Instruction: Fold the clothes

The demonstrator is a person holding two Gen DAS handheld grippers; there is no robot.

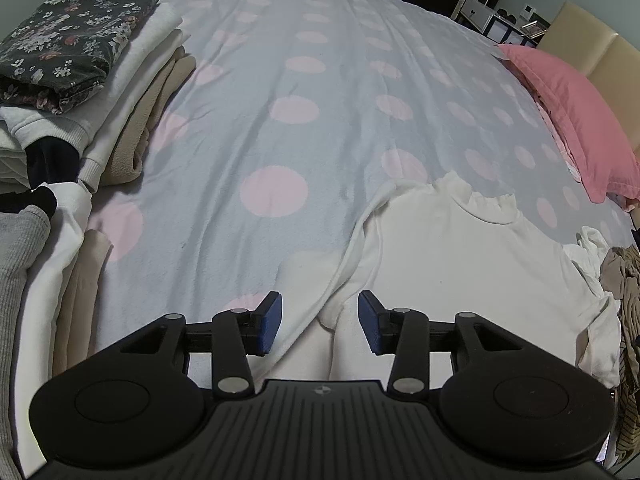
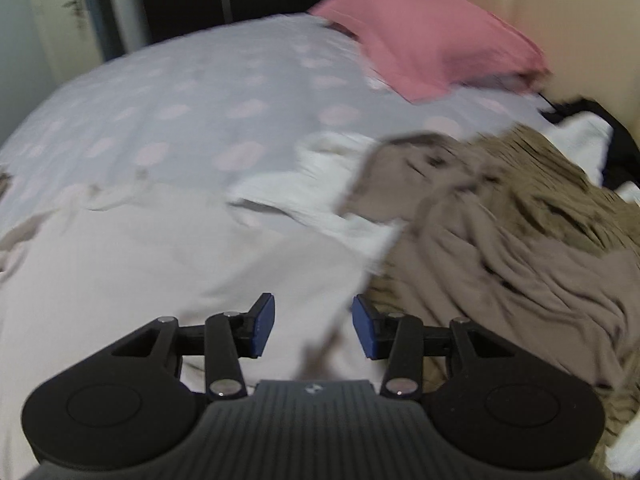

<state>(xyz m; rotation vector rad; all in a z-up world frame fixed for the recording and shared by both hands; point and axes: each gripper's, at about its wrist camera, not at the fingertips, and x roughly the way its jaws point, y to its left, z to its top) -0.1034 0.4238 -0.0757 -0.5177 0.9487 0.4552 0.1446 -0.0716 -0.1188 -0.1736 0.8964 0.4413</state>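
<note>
A white top [image 1: 460, 264] with a frilled collar lies spread on the bed, collar pointing away. Its left sleeve [image 1: 348, 256] runs down toward my left gripper [image 1: 319, 322], which is open with the sleeve fabric between and below its blue pads. In the blurred right wrist view the same white top [image 2: 160, 264] lies under my right gripper [image 2: 313, 326], which is open over the top's right edge. A heap of unfolded brown and white clothes [image 2: 520, 216] sits just right of it.
The bed has a grey duvet [image 1: 304, 80] with pink dots. Stacks of folded clothes [image 1: 80, 80] stand along its left side, a floral one on top. A pink pillow [image 1: 572, 116] lies at the far right by the headboard. Dark furniture stands beyond the bed.
</note>
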